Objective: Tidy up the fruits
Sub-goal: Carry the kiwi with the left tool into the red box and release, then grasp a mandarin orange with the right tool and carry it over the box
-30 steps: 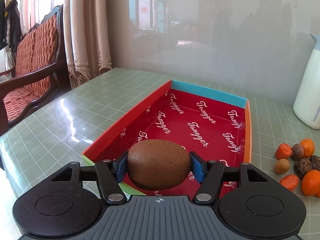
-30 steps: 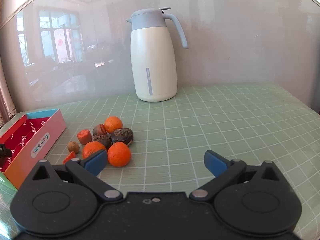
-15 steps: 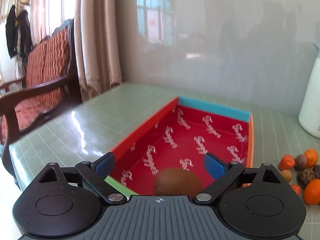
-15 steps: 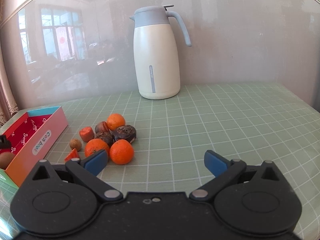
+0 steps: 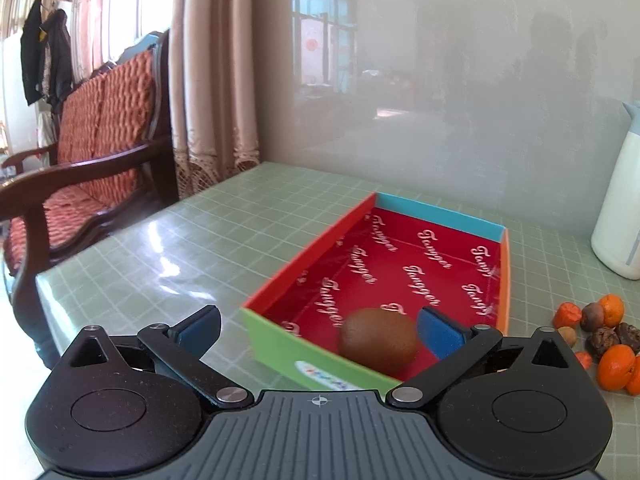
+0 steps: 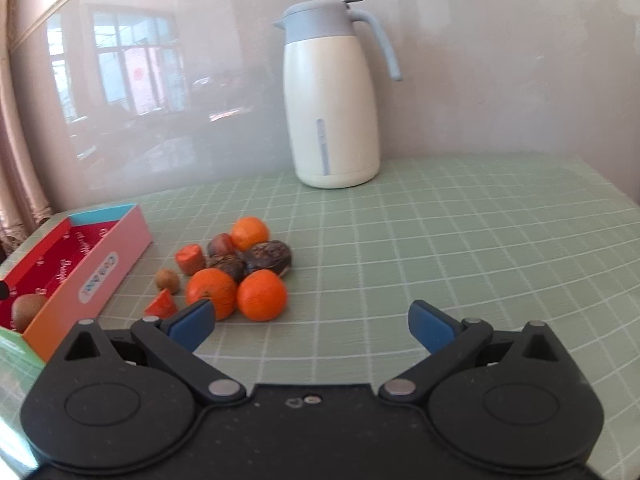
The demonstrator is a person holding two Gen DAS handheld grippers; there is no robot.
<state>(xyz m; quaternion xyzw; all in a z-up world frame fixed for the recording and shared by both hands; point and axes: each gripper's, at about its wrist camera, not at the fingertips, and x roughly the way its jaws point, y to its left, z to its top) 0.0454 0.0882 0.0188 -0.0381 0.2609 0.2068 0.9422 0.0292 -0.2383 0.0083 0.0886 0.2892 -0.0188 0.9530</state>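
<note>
Daylight is strong and enters from the windows (image 5: 100, 20) at your far left, which are blown out to near white. Glare sits on the tabletop (image 5: 160, 256) in bright patches on that side. The glossy wall (image 5: 440, 100) mirrors a window and room, hazy and low in contrast. The box (image 5: 276, 344) shows motion smear along its near edge. Both views bend sharply toward the rims, with dark corners. Shadows under the fruit pile (image 6: 240, 276) are soft and short.
</note>
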